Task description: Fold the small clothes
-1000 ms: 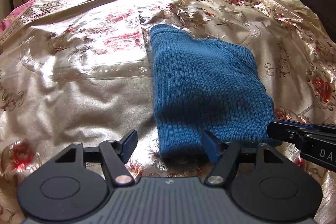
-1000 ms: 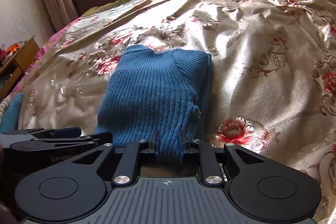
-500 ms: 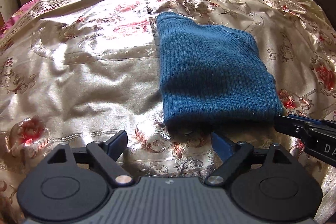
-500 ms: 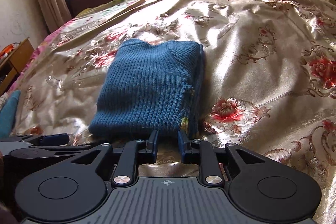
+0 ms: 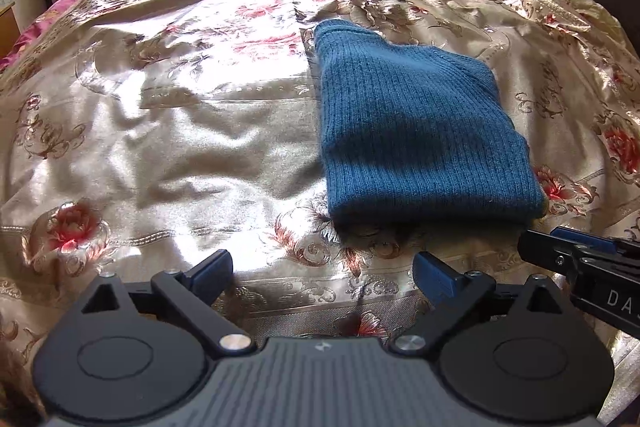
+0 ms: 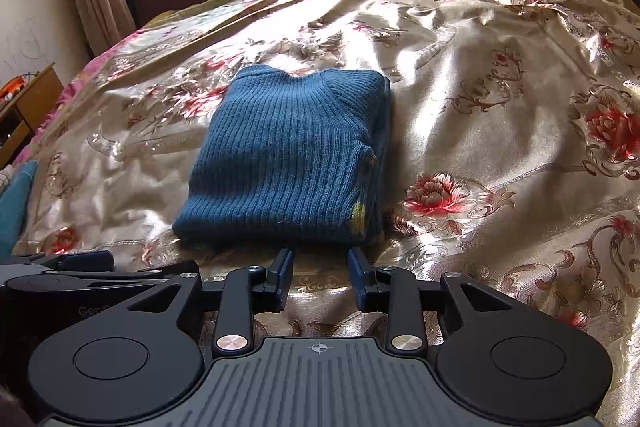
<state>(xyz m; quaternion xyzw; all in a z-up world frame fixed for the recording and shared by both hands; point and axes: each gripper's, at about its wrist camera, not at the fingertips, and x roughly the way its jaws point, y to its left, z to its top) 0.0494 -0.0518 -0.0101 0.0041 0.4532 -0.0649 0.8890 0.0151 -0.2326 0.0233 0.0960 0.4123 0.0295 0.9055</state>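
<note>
Blue ribbed knit sweater (image 6: 288,155), already folded into a compact rectangle, lies flat on the shiny gold floral satin bedspread (image 5: 168,155), with its long axis running away from both cameras toward the far side of the bed and its collar end farthest off. Its near short edge sits just ahead of the right gripper (image 6: 320,267), whose jaws have just been opening and now stand moderately apart with only bedspread between them, close to the hem but not touching it. From the left gripper (image 5: 322,273) the sweater lies ahead and off to the right; those jaws have just been opening too and stand wide apart over bare bedspread, clear of the knit. The right gripper looks the nearer of the two and lines up with the sweater's right half. Judging by the tidy stack, this garment appears finished, so any further fold or shift would start from that near hem.
</note>
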